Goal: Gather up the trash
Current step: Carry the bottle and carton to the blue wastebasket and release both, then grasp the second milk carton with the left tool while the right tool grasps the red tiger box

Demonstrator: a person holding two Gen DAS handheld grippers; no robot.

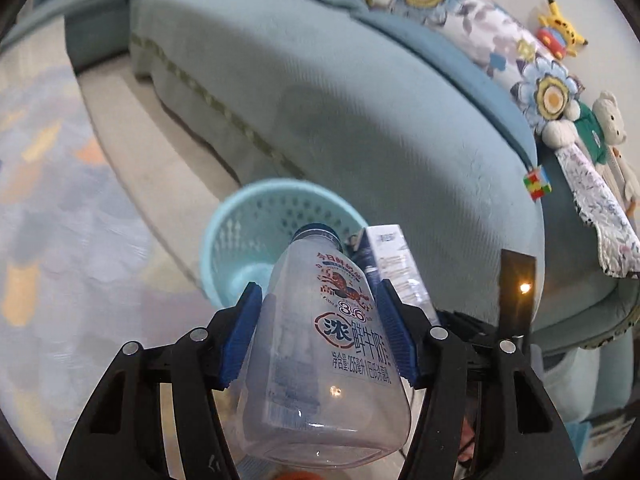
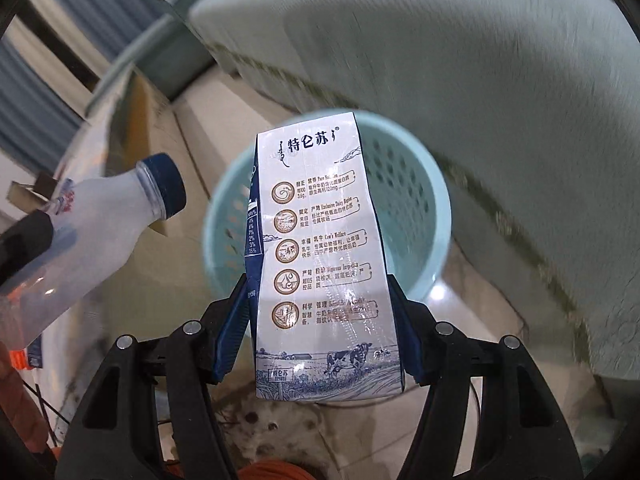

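My left gripper (image 1: 318, 296) is shut on a clear plastic milk bottle (image 1: 320, 360) with a dark blue cap, neck pointing away toward a light blue perforated waste basket (image 1: 256, 224) on the floor. My right gripper (image 2: 318, 292) is shut on a white and blue milk carton (image 2: 320, 256), held upright over the same basket (image 2: 416, 208). The bottle (image 2: 100, 232) also shows at the left of the right wrist view, and the carton (image 1: 394, 264) peeks out behind the bottle in the left wrist view. The basket looks hollow inside; its bottom is partly hidden.
A pale blue sofa (image 1: 320, 92) curves behind the basket, with floral cushions (image 1: 480, 20) and plush toys (image 1: 592, 128) on it. A colourful cube (image 1: 537, 184) sits at the seat's edge. A patterned rug (image 1: 48, 240) lies to the left on beige tiles (image 2: 480, 312).
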